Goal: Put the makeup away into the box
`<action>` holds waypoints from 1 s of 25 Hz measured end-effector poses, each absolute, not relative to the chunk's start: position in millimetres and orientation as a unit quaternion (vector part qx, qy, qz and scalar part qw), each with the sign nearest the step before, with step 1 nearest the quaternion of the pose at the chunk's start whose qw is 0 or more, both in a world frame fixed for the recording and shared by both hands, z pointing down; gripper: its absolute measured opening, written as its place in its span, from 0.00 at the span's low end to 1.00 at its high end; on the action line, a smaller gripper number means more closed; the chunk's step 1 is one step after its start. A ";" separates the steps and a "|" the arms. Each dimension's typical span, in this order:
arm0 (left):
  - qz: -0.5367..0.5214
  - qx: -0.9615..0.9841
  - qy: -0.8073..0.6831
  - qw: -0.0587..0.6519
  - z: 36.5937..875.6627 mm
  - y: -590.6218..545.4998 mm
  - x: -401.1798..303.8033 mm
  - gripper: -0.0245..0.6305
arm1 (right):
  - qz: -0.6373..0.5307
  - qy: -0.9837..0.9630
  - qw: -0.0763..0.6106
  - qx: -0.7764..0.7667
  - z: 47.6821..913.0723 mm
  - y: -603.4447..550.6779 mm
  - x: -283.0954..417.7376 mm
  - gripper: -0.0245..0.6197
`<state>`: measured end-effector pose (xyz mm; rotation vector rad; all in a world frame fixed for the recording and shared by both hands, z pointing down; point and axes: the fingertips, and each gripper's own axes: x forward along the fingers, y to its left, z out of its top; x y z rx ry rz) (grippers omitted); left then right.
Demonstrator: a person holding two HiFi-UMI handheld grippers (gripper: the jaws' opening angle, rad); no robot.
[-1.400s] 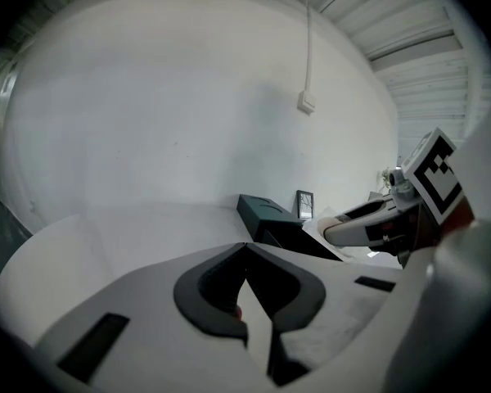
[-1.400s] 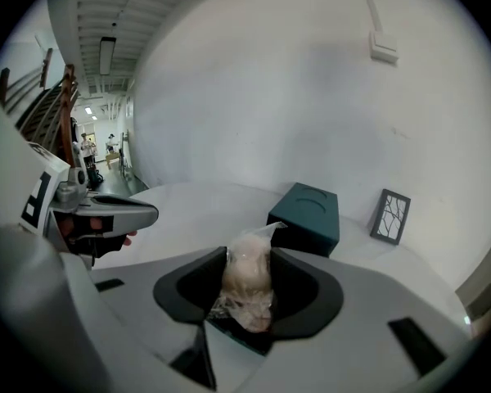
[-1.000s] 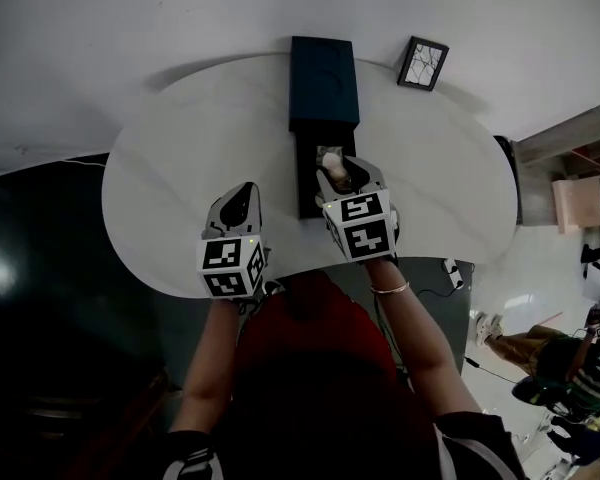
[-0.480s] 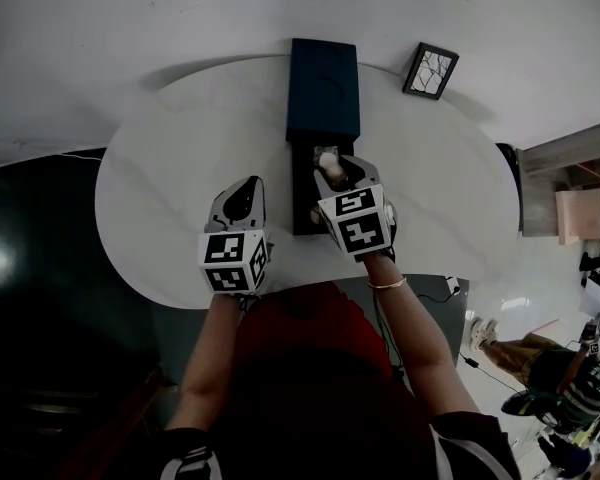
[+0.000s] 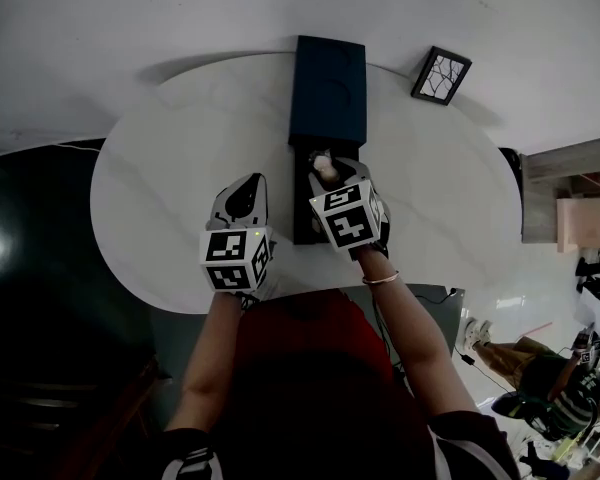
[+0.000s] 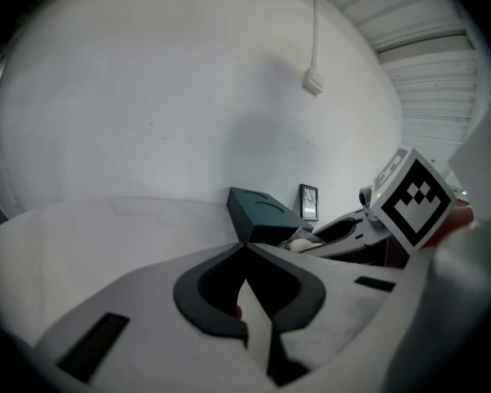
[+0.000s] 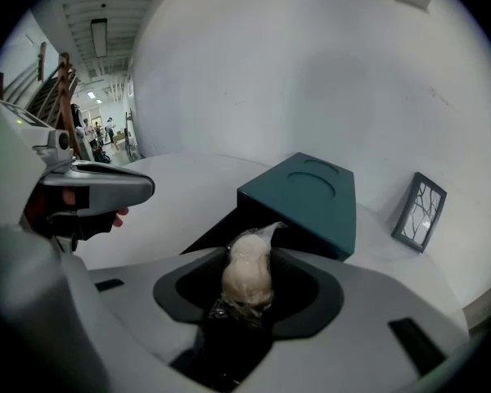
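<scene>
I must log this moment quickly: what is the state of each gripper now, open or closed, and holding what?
Left gripper: closed, nothing visible in it.
Right gripper: closed on a wrapped beige sponge.

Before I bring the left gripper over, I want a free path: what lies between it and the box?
Only bare table between the left gripper and the box, as the head view shows.

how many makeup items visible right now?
1: a beige plastic-wrapped makeup sponge held by the right gripper, over the open drawer of the dark teal box. Others may be hidden inside.
</scene>
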<state>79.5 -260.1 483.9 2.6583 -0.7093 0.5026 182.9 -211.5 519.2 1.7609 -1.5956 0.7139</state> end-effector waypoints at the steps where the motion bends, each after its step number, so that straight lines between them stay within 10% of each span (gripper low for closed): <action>1: 0.178 0.936 -0.250 0.173 485.0 -261.1 80.0 0.07 | 0.273 -0.609 0.326 0.670 521.3 -213.1 182.6 0.31; 25: 0.176 0.932 -0.257 0.186 490.8 -266.2 81.2 0.07 | 0.271 -0.605 0.378 0.646 538.9 -220.5 177.9 0.33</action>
